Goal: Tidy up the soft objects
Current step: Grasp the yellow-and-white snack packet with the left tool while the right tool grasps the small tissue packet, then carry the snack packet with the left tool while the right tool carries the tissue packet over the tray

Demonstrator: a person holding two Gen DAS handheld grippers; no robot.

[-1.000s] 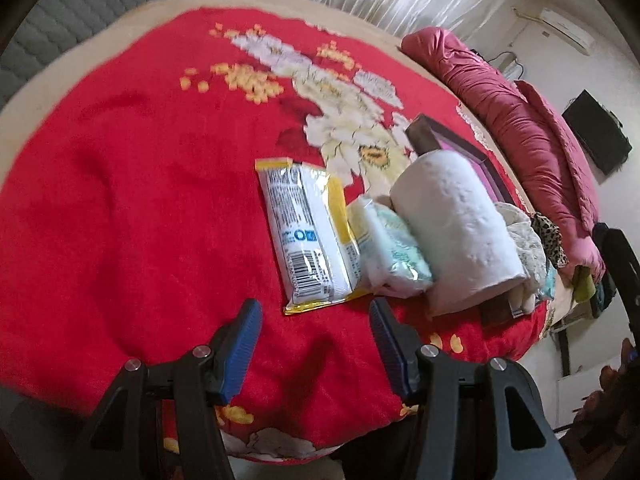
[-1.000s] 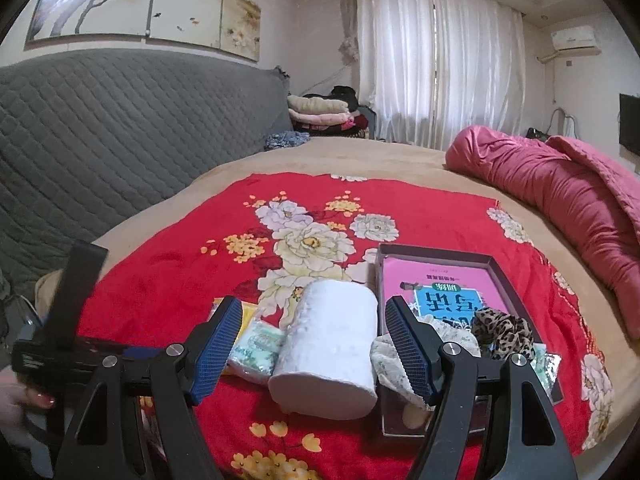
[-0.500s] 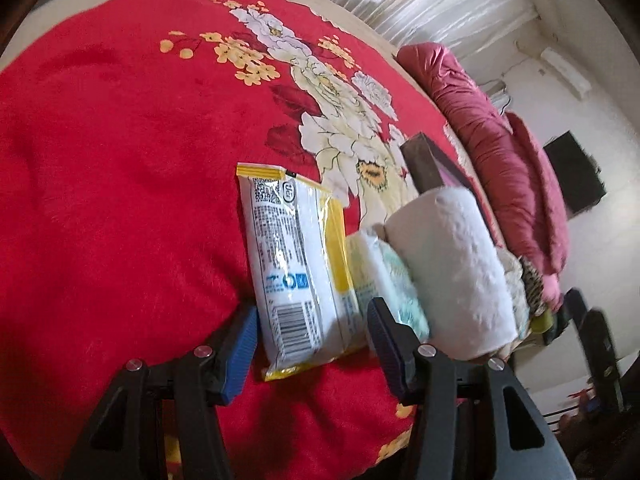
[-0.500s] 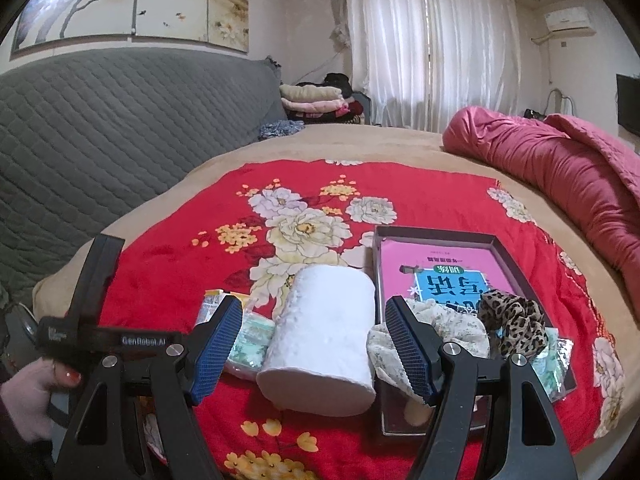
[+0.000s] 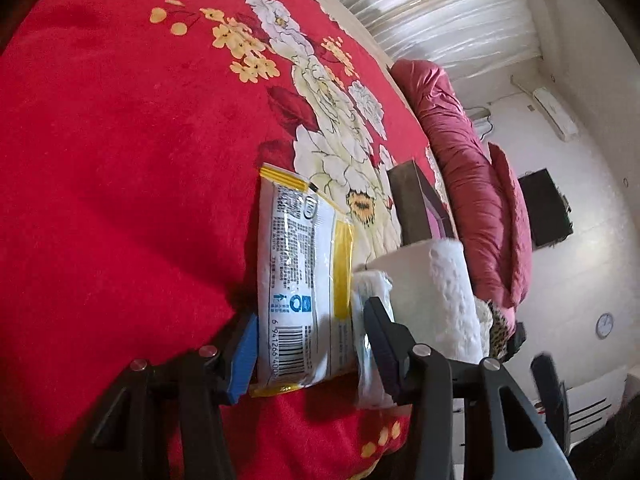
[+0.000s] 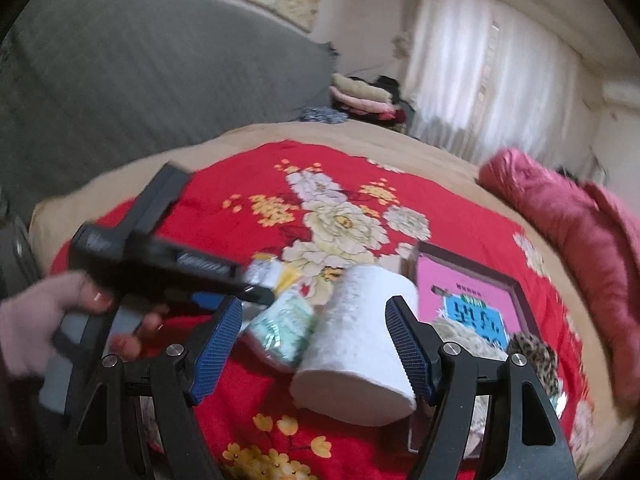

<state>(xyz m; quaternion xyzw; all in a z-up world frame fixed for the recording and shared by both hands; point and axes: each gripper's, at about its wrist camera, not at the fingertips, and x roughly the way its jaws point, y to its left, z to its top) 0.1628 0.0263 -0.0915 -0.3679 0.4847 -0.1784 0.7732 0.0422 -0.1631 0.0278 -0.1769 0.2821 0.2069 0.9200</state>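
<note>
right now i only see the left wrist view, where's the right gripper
observer: right gripper is open and aimed at the roll; I see no contact.
operator: what's in the tray behind the roll
observer: the tray holds a pink book, with a leopard scrunchie at its near end.

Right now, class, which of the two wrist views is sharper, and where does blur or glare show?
Left wrist view: sharp, the yellow-and-white packet has a readable barcode; curtains washed out by glare. Right wrist view: motion-blurred throughout, worst on the left gripper and hand; paper roll soft-edged.
</note>
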